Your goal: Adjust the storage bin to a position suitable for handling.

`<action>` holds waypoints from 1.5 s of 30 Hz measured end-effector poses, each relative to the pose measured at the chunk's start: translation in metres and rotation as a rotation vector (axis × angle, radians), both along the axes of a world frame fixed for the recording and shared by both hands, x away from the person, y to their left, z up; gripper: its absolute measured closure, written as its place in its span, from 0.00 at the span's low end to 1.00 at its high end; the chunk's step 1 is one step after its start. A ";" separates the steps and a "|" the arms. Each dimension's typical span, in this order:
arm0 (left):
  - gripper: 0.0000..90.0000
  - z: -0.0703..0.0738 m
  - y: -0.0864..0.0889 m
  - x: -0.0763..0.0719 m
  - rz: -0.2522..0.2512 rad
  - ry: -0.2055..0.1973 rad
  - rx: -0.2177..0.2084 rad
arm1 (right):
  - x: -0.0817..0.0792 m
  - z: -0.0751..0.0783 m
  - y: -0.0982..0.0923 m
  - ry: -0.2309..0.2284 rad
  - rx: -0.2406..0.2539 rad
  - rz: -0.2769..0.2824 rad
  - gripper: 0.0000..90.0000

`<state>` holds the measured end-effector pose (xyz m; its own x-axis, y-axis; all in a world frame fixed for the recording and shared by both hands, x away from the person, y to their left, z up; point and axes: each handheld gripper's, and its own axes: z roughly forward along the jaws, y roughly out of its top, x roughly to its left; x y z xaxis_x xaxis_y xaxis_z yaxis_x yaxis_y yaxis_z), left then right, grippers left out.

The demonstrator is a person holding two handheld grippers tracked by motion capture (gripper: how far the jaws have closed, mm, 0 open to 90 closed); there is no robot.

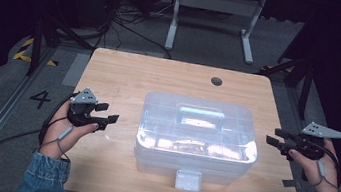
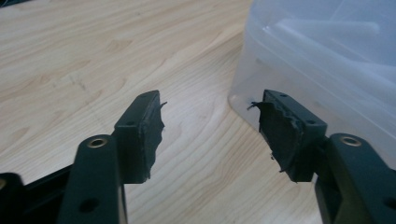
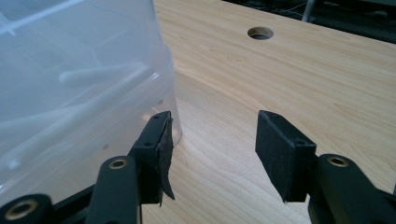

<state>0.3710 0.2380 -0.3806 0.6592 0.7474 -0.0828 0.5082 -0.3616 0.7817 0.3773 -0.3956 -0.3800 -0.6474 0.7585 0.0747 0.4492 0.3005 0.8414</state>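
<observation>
A clear plastic box (image 1: 197, 135) with a lid, a pale blue handle (image 1: 200, 114) and a front latch (image 1: 188, 180) stands in the middle of the wooden table (image 1: 125, 77). My left gripper (image 1: 108, 112) hovers left of the box, open, nothing between its jaws. My right gripper (image 1: 275, 137) hovers right of the box, also open and empty. In the left gripper view the box (image 2: 327, 56) fills the upper right beyond the gripper (image 2: 210, 128). The right gripper view has the box (image 3: 70, 84) at left, close to the gripper (image 3: 212, 149).
A round cable hole (image 1: 216, 81) sits in the table near its far edge; it shows as a hole (image 3: 260, 32) in the right gripper view too. Behind the table stand a white frame (image 1: 215, 11) and cables on the floor. A "4" mark (image 1: 40, 99) lies at left.
</observation>
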 end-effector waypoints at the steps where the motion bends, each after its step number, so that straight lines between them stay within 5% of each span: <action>1: 0.45 0.002 -0.001 0.000 -0.009 -0.006 0.007 | -0.001 0.001 0.001 -0.003 0.003 0.004 0.52; 8: 0.44 0.020 -0.012 -0.002 -0.031 -0.034 0.024 | -0.006 0.005 0.001 -0.011 0.003 0.001 0.52; 13: 0.44 0.031 -0.017 -0.002 -0.044 -0.044 -0.003 | -0.009 0.006 0.001 -0.009 0.005 -0.008 0.51; 21: 0.44 0.060 -0.037 0.001 -0.123 -0.069 -0.021 | -0.012 0.007 -0.001 -0.009 0.011 -0.020 0.51; 32: 0.43 0.088 -0.083 0.004 -0.209 -0.106 -0.020 | -0.013 0.005 0.000 0.008 0.015 -0.024 0.49; 45: 0.44 0.094 -0.139 0.007 -0.335 -0.110 -0.020 | -0.014 0.005 0.001 0.012 0.015 -0.020 0.49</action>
